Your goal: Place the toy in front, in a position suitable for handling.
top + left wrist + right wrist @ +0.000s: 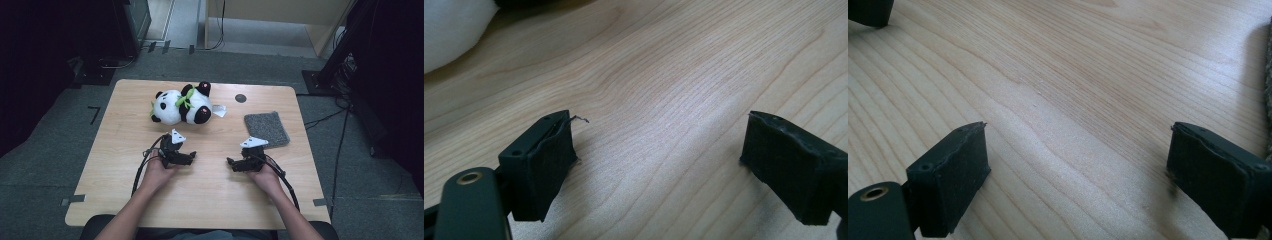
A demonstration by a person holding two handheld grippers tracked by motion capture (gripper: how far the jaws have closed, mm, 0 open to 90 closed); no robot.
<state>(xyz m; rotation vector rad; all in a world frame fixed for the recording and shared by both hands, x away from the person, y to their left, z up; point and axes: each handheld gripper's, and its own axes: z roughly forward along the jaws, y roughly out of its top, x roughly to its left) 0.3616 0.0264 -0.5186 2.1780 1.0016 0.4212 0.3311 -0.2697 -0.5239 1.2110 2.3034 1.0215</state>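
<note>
A person's left gripper and right gripper rested low at the centre of the frame on a wooden table, both with jaws spread wide and holding nothing. The plush panda lay above them, nearer the left gripper; a grey mat sat at right.
</note>
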